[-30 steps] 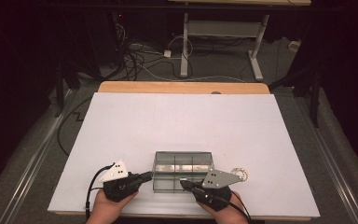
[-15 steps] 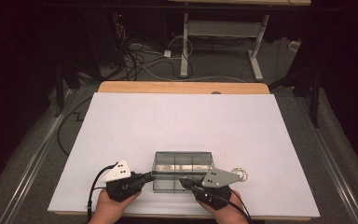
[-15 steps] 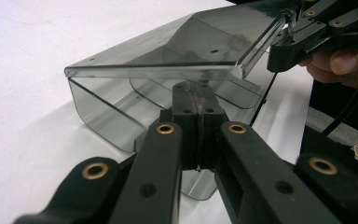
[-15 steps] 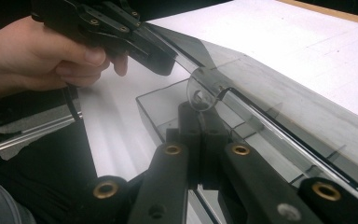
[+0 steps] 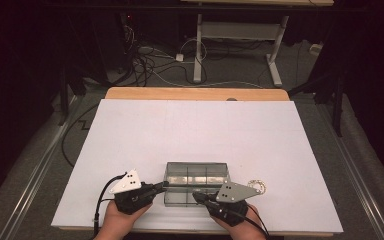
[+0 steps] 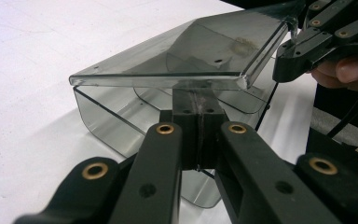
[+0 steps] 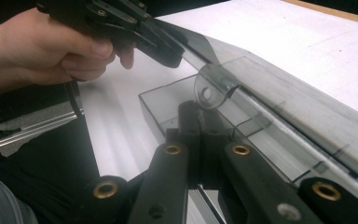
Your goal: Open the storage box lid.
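A smoky clear plastic box (image 5: 196,175) with a hinged lid (image 6: 205,46) sits near the white table's front edge. My left gripper (image 5: 164,186) is at the box's front left. In the left gripper view its jaws (image 6: 198,116) are shut just under the raised lid's edge, seemingly pinching it. My right gripper (image 5: 196,195) is at the box's front. In the right gripper view it (image 7: 199,121) is shut against the box's wall, below a round hinge tab (image 7: 209,91). The lid (image 7: 279,88) stands partly lifted.
A small pale ring (image 5: 256,186) lies on the white table (image 5: 195,130) just right of the box. A wooden strip (image 5: 195,93) runs along the far edge. Cables and a desk frame (image 5: 235,35) are on the floor beyond.
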